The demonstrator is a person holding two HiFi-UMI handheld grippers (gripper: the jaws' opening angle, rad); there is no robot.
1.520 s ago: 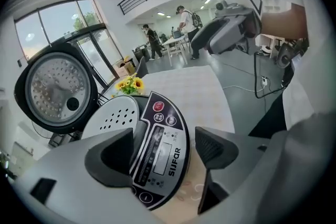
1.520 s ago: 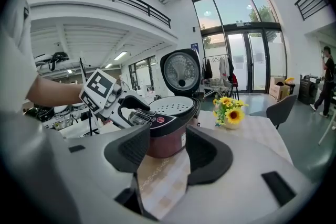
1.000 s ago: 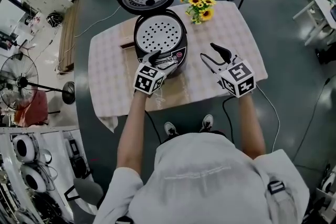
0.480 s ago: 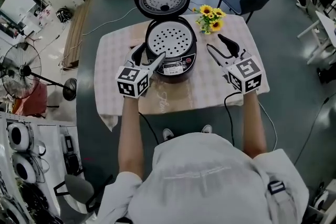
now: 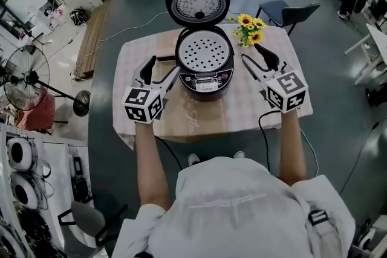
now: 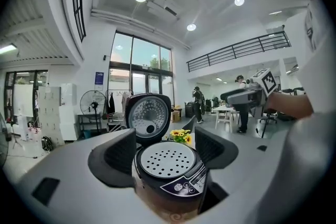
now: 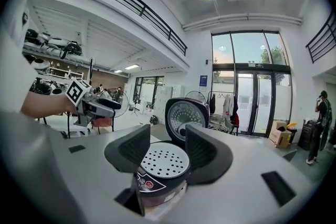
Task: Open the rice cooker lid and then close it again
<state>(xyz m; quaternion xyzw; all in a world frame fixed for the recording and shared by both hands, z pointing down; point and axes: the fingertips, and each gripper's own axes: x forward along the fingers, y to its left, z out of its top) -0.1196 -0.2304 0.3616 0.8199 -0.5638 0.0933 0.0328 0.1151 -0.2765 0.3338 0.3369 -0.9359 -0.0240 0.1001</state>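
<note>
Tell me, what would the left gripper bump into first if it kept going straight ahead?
Most likely the cooker. In the left gripper view it sits right in the middle between the open jaws of the left gripper, with its lid standing up behind. How near it is I can't tell.

1. The rice cooker [image 5: 205, 93], round with a dark maroon body, stands upright near the middle of the table [image 5: 242, 113]. Its control panel [image 5: 207, 78] faces the person.
2. Its lid [image 5: 198, 4] stands fully open, tipped back at the far side, with the silvery inner face showing.
3. A pale perforated tray [image 5: 204, 51] covers the pot's mouth.
</note>
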